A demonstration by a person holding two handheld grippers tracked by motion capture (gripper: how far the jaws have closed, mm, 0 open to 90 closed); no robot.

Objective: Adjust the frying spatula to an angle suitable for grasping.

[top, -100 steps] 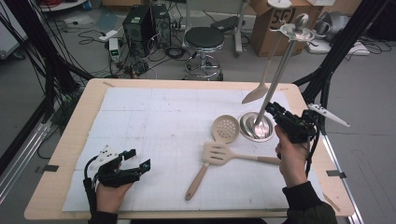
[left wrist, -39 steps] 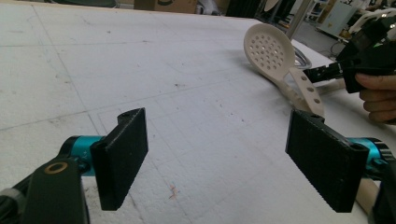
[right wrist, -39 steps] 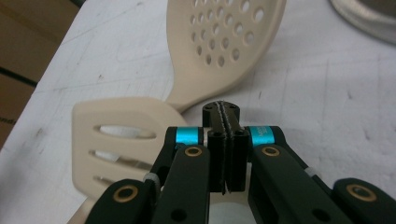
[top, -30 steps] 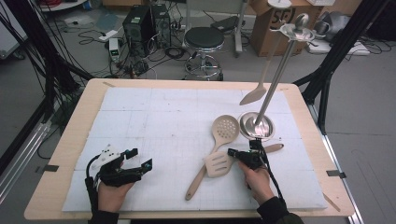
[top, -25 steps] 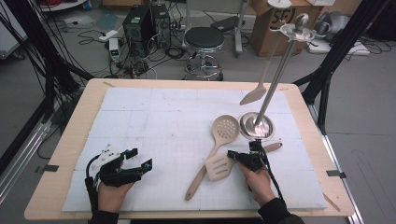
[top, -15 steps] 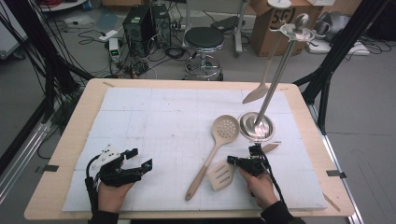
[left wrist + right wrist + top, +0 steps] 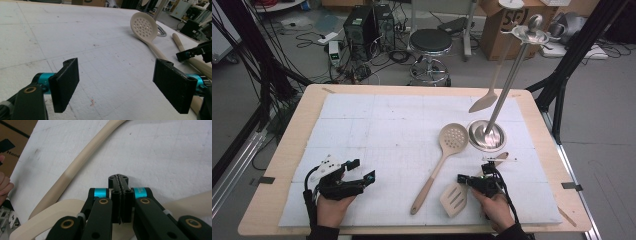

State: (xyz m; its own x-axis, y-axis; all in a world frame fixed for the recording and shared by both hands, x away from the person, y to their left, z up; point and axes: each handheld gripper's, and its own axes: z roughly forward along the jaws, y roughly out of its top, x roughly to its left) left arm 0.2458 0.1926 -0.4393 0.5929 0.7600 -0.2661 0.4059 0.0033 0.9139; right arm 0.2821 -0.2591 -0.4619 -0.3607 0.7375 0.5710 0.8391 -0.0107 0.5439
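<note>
A cream slotted spatula (image 7: 454, 199) lies near the table's front edge, its handle running back right toward the stand. My right gripper (image 7: 466, 180) is shut, with nothing between its pads. It sits low over the spatula's neck, pointing left. In the right gripper view the closed jaws meet at my right gripper (image 7: 120, 179), with the spatula (image 7: 47, 220) passing beneath. A perforated spoon (image 7: 452, 137) lies just left of it, and its handle (image 7: 82, 157) crosses diagonally. My left gripper (image 7: 361, 172) rests open at the front left on the white mat. Nothing lies between its pads in the left gripper view (image 7: 119, 87).
A metal stand (image 7: 486, 136) with a tall tilted pole rises at the right, and a wooden spatula (image 7: 484, 102) hangs from it. White foam mat (image 7: 377, 125) covers the wooden table. A stool and cables are on the floor beyond the far edge.
The slotted spatula has slid off the spoon's handle toward the front edge, its blade swinging to the right. My right gripper moved with it, staying shut. The left gripper kept still.
</note>
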